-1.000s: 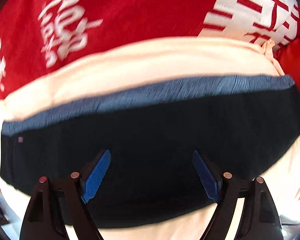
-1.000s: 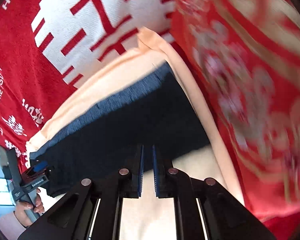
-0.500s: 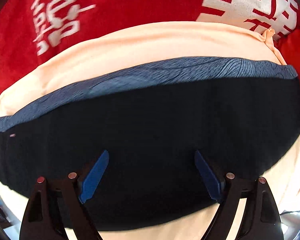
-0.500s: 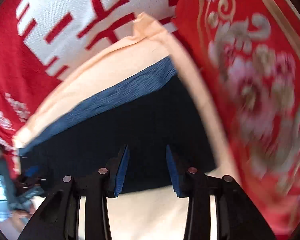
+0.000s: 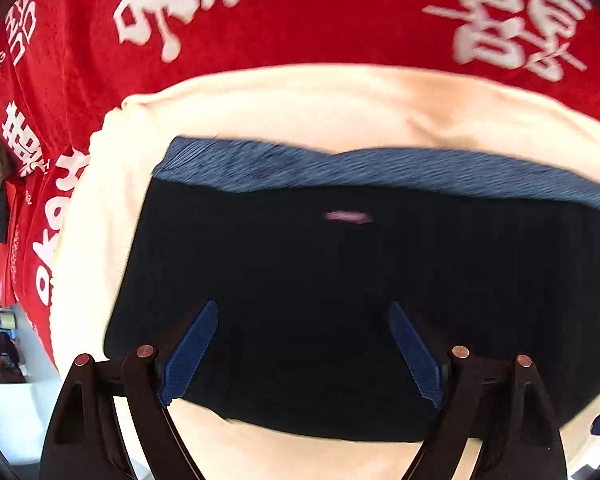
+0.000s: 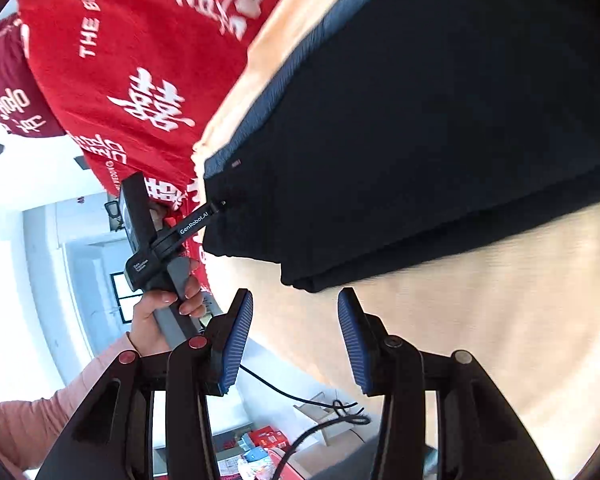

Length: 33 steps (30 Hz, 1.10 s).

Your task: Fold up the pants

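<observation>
The dark navy pants (image 5: 340, 280) lie folded into a wide band on a cream cloth (image 5: 300, 104), with a lighter blue ribbed strip along the far edge. My left gripper (image 5: 302, 312) hangs open over the pants' left end, with nothing pinched between its blue pads. In the right wrist view the pants (image 6: 440, 140) fill the upper right. My right gripper (image 6: 296, 300) sits just short of their near corner, its jaws opening and only cream cloth between them. One finger (image 6: 194, 225) of the left gripper reaches the pants' left edge there.
A red blanket with white characters (image 5: 260, 20) lies under the cream cloth (image 6: 500, 300). A hand (image 6: 160, 312) with a pink sleeve holds the left gripper beyond the bed's edge. Below that edge are black cables (image 6: 320, 408) and boxes on the floor.
The left gripper slid left along the pants to their left end, still open. The right gripper went from shut to open and swung left and down to the pants' near corner.
</observation>
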Available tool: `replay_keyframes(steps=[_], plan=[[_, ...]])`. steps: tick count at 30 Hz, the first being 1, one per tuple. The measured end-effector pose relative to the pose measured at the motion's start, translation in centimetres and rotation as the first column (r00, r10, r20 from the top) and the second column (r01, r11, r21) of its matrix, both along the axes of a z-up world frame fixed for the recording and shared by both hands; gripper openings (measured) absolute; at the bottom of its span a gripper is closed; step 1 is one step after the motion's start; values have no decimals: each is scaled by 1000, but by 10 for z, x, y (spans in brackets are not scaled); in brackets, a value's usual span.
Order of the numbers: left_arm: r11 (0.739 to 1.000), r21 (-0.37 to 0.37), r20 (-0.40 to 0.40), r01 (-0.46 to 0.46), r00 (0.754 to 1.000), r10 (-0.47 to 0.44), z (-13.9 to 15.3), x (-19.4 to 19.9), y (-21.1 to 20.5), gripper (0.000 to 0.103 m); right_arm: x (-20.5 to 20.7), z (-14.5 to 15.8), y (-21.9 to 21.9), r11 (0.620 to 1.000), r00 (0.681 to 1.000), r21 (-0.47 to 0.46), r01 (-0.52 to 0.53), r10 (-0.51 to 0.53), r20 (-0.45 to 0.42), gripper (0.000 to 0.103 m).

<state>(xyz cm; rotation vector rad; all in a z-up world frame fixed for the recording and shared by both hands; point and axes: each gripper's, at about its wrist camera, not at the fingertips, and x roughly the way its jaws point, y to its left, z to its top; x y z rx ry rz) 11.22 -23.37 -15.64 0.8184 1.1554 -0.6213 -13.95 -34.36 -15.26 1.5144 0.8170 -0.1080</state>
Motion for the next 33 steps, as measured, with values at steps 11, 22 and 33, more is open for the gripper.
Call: replay_keyframes(steps=[11,22,33], plan=[[989,-131,-107,75,990,-90,-24,17,31,102,29,4,-6,995,995,-21,101,-102,-12,9],[983,-81,-79,162,982,-169,-25,23,28,102,-2,20,14,995,984,-101,1,-19,-177,17],[942,-199,-200,272,929,-310,-29,-92,-50,103,-42,47,-81,884,897,-458,-95,-124,-425,49]])
